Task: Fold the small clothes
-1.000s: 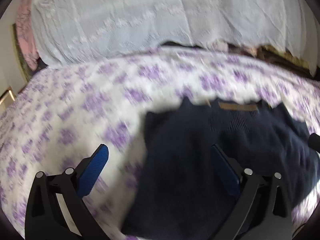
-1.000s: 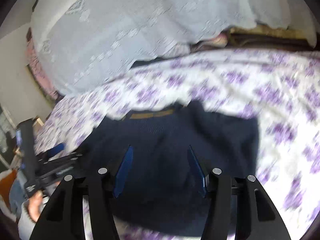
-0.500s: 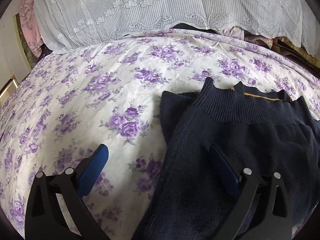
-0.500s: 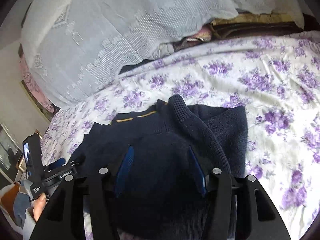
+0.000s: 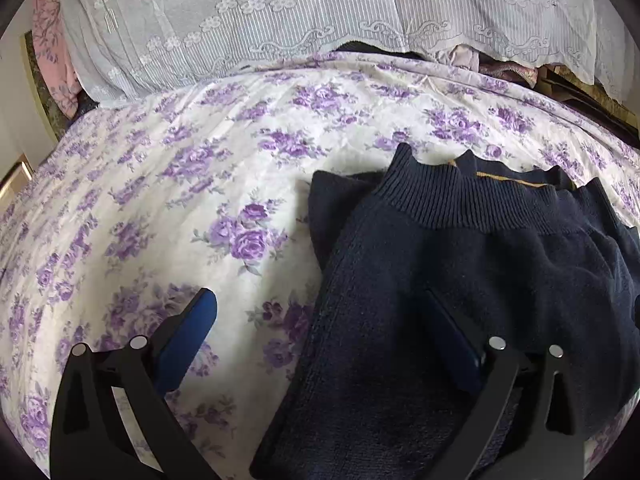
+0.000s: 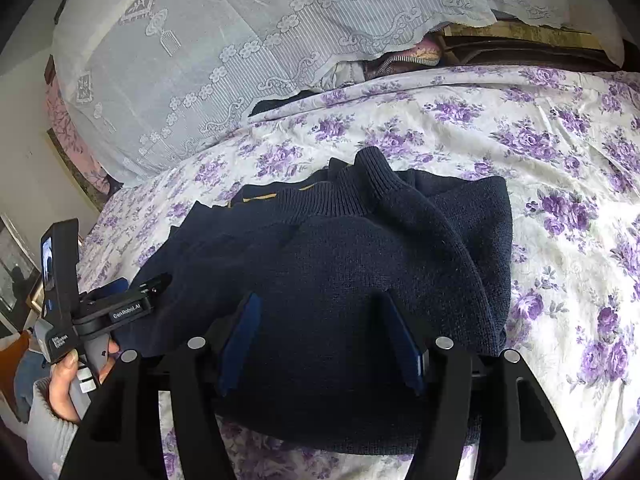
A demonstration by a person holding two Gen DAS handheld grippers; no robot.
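A navy knit sweater [image 5: 460,280] lies folded on the floral bedsheet [image 5: 180,200], its ribbed hem [image 6: 332,200] turned up over the collar with the tan label. My left gripper [image 5: 320,316] stands open wide over the sweater's left edge; one blue finger [image 5: 200,316] is over the sheet, the other over the knit. My right gripper [image 6: 322,328] hovers low over the sweater's [image 6: 340,264] near fold. Its jaws are opening, with the bulging knit between them and not pinched. The right wrist view also shows the left gripper [image 6: 120,308], held by a hand [image 6: 64,380].
A white lace cover [image 5: 320,20] drapes a pile along the head of the bed. Pink cloth [image 5: 52,48] hangs at the far left, and folded fabrics [image 6: 500,44] sit at the back right. Bare sheet [image 6: 560,180] spreads to the right of the sweater.
Both grippers have sunk a little toward the sweater, and the blur has gone. The right gripper's jaws stand wider apart than before. The sweater lies still.
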